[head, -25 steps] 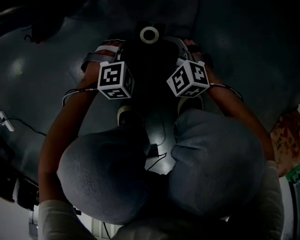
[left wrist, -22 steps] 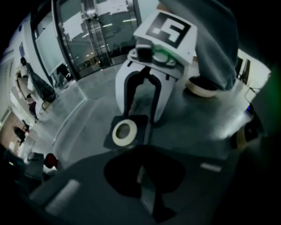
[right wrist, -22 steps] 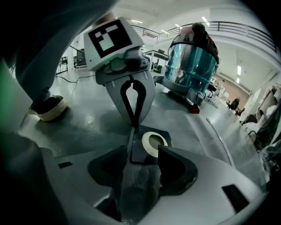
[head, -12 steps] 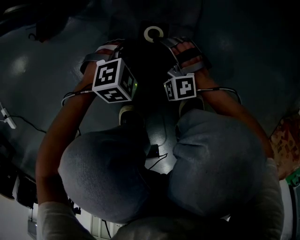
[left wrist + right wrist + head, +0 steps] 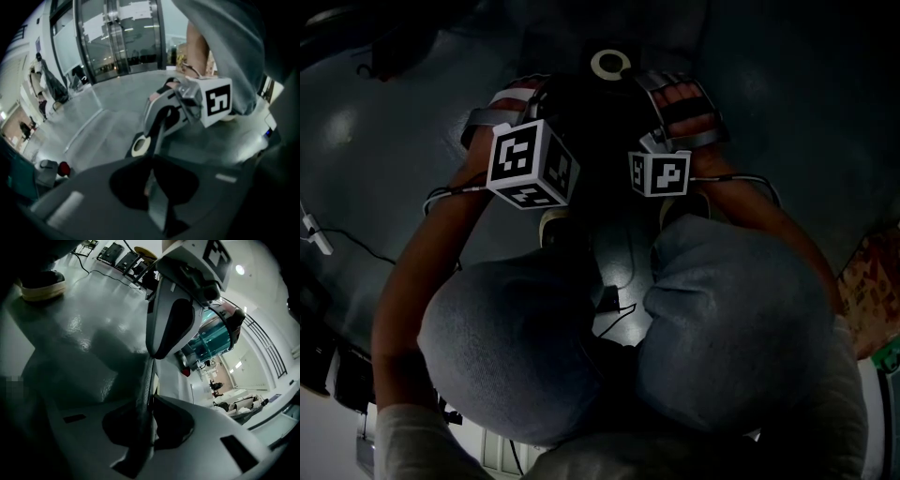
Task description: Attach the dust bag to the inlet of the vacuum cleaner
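The dust bag [image 5: 595,112] is a dark sheet hanging between my two grippers, with its white collar ring [image 5: 610,64] at the far end. My left gripper [image 5: 551,105] is shut on the bag's thin edge [image 5: 157,140], its jaws having just eased open slightly; the ring [image 5: 140,146] shows beyond them. Opposite it, my right gripper [image 5: 652,98] has just been closing, and its jaws now pinch the bag's dark edge [image 5: 145,380]. Each gripper shows in the other's view: the right one [image 5: 161,115], the left one [image 5: 154,345]. I cannot make out the vacuum cleaner's inlet.
The person squats over the grey floor [image 5: 787,112], knees [image 5: 516,347] filling the lower head view, with a shoe [image 5: 551,225] and a thin cable [image 5: 614,314] between them. A grey and red object [image 5: 51,169] sits on the floor at left. Glass doors [image 5: 117,37] stand behind.
The right gripper has rolled, turning its marker cube square to the head camera, and its hand has shifted up. The left gripper rose a little. The white ring moved slightly right.
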